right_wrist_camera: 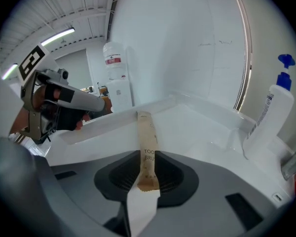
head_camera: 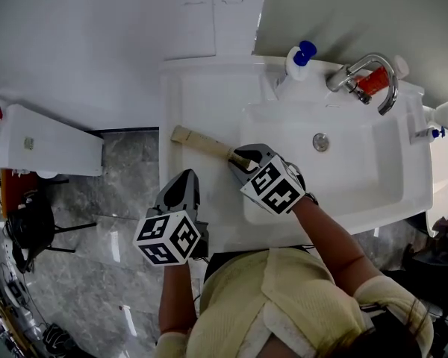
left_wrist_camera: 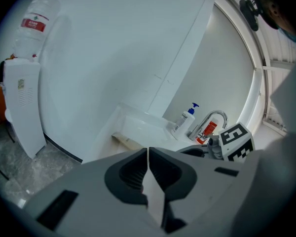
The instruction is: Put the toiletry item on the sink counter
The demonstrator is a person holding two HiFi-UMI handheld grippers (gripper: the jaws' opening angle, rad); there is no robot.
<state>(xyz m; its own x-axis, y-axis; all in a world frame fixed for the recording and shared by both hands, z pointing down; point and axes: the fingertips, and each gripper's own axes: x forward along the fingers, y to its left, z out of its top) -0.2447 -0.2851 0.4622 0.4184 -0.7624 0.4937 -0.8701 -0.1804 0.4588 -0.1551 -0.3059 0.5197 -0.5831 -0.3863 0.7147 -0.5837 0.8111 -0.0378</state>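
Tan paper toothbrush packet (right_wrist_camera: 146,142), pinched at its near end between the right gripper's (right_wrist_camera: 148,174) jaws, stretched out low over the white sink counter (head_camera: 201,95), left of the basin (head_camera: 366,177) (far end touching the counter or just above it, hard to tell). Left gripper (left_wrist_camera: 148,168) close beside, at the counter's front edge, jaws pressed together on nothing. Farther back, by the faucet (head_camera: 369,77), a white pump bottle (head_camera: 299,60) with a blue top.
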